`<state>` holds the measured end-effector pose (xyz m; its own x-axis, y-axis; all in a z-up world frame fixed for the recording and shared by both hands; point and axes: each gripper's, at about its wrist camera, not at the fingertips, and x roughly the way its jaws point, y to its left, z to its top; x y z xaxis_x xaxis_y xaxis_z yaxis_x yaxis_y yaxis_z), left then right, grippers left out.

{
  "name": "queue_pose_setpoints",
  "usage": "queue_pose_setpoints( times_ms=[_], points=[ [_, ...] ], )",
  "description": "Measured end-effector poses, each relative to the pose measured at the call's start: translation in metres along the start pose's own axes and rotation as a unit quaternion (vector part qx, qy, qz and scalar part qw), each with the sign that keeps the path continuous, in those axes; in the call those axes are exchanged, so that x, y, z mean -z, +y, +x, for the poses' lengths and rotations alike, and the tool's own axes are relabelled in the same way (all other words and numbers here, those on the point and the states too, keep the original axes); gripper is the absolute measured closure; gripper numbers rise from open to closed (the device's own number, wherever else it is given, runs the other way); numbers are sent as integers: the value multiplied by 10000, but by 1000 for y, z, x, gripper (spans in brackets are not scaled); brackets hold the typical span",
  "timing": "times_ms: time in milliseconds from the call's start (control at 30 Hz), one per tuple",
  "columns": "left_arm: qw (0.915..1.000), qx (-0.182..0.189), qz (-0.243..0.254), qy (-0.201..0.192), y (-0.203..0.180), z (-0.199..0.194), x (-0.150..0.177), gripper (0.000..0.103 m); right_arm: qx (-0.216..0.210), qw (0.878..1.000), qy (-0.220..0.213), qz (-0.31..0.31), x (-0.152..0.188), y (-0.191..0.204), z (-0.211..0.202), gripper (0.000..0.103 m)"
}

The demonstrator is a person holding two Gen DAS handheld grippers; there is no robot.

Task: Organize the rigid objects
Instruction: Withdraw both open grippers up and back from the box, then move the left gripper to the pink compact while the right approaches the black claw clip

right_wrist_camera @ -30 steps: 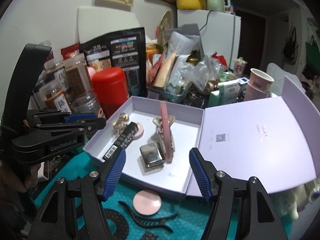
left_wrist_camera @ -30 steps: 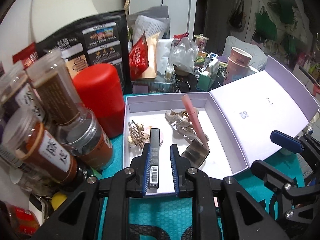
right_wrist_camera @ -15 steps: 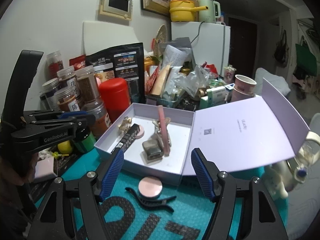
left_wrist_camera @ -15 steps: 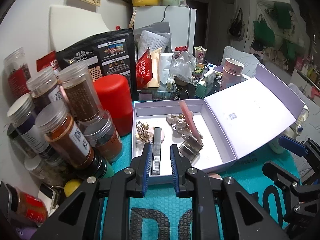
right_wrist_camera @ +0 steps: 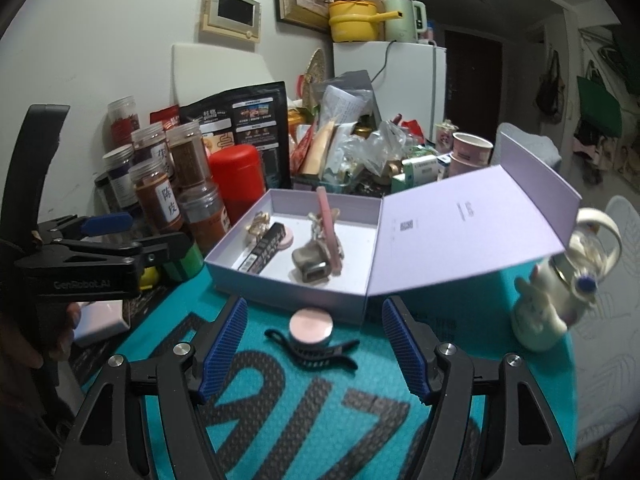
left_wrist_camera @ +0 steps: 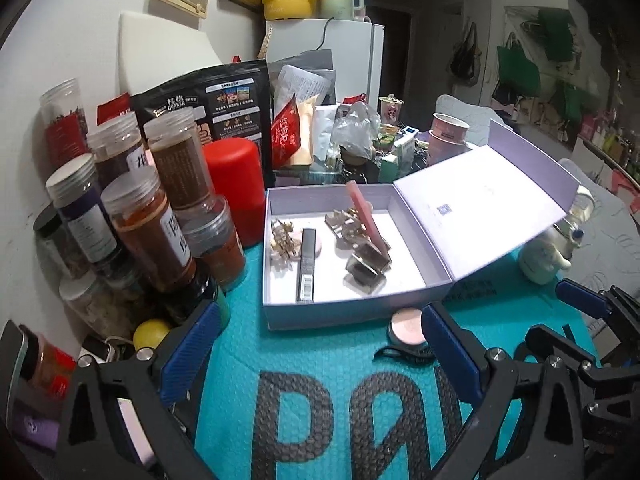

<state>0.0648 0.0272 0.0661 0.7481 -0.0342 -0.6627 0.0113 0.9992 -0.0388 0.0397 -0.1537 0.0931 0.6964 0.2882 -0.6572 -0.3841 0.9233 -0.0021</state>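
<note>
Lying lengthwise in the open lilac cardboard box [left_wrist_camera: 352, 312], beside a gold claw clip [left_wrist_camera: 283, 240]: slim black tube with barcode label [left_wrist_camera: 307, 266]. Just opened wide and empty on the near side: left gripper [left_wrist_camera: 320, 344]. Parted and empty above round pink compact [right_wrist_camera: 311, 326] on black hair clip [right_wrist_camera: 316, 354] on teal mat [right_wrist_camera: 280, 420]: right gripper [right_wrist_camera: 314, 344].

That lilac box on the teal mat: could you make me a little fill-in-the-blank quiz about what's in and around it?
1. The lid of the lilac box stands ____.
2. The round pink compact in front of the box rests on a black ____.
3. The black tube with a barcode lies ____ the box.
4. The canister left of the box is coloured ____.

Missing words: open; hair clip; inside; red
</note>
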Motion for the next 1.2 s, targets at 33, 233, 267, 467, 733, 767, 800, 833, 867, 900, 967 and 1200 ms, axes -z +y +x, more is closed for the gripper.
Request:
queue_pose_setpoints(
  times_ms=[33,233,267,467,733,767,800,833,867,900,967,1200],
  points=[
    [10000,21,3,7,0,-2,4,1,-12,10000,16,27,4,1,-2,32],
    [9999,125,96,-25,-5,-16,26,1,-10,9998,82,173,27,3,-12,32],
    [9998,135,120,-26,-6,-17,30,1,-6,9998,93,186,30,3,-13,32],
    [9997,202,116,46,-8,-24,50,1,5,9993,228,282,52,6,-17,31],
    [9992,251,58,302,-1,-15,73,1,0,9980,446,443,71,8,-7,31],
    [9991,268,50,325,0,-14,75,1,-1,9979,466,461,72,8,-5,31],
    [9990,286,37,349,1,-12,77,1,-7,9976,483,486,74,8,-2,31],
    [9988,306,20,374,2,-11,80,1,-14,9975,499,508,75,8,0,31],
    [9987,319,9,393,4,-9,81,1,-24,9972,518,537,76,8,3,31],
    [9986,328,-4,421,5,-7,83,1,-39,9969,539,566,77,8,6,31],
    [9981,360,-37,495,8,-2,87,1,-51,9964,578,612,79,7,11,31],
    [9962,474,-150,721,17,17,96,1,-67,9947,797,643,82,8,35,29]
  ],
)
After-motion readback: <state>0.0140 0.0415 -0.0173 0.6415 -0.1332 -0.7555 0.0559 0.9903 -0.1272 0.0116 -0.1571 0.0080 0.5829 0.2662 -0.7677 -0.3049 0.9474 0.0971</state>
